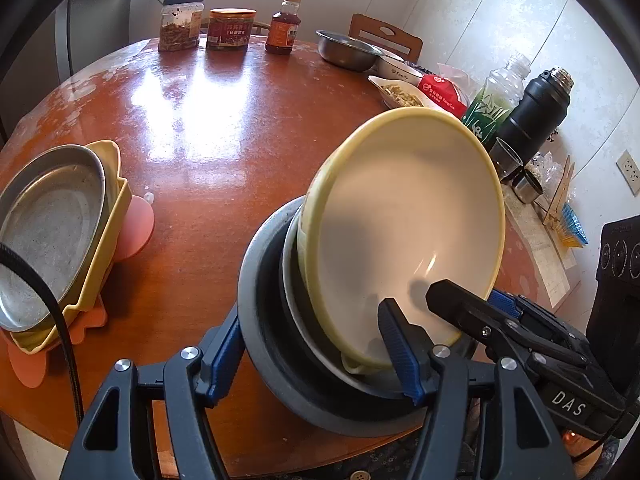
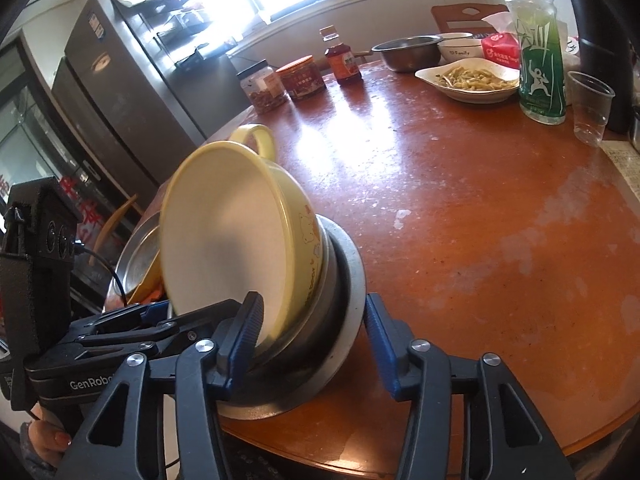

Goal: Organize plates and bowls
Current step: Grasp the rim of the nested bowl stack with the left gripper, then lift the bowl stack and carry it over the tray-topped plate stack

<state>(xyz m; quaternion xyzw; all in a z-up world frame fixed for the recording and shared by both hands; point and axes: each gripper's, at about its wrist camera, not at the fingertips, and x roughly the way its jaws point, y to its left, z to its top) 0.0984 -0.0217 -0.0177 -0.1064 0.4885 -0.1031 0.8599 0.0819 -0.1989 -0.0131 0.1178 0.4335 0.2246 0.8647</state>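
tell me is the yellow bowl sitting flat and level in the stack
No, the yellow bowl is tipped steeply on its side, its open mouth facing sideways, leaning inside the grey metal bowl.
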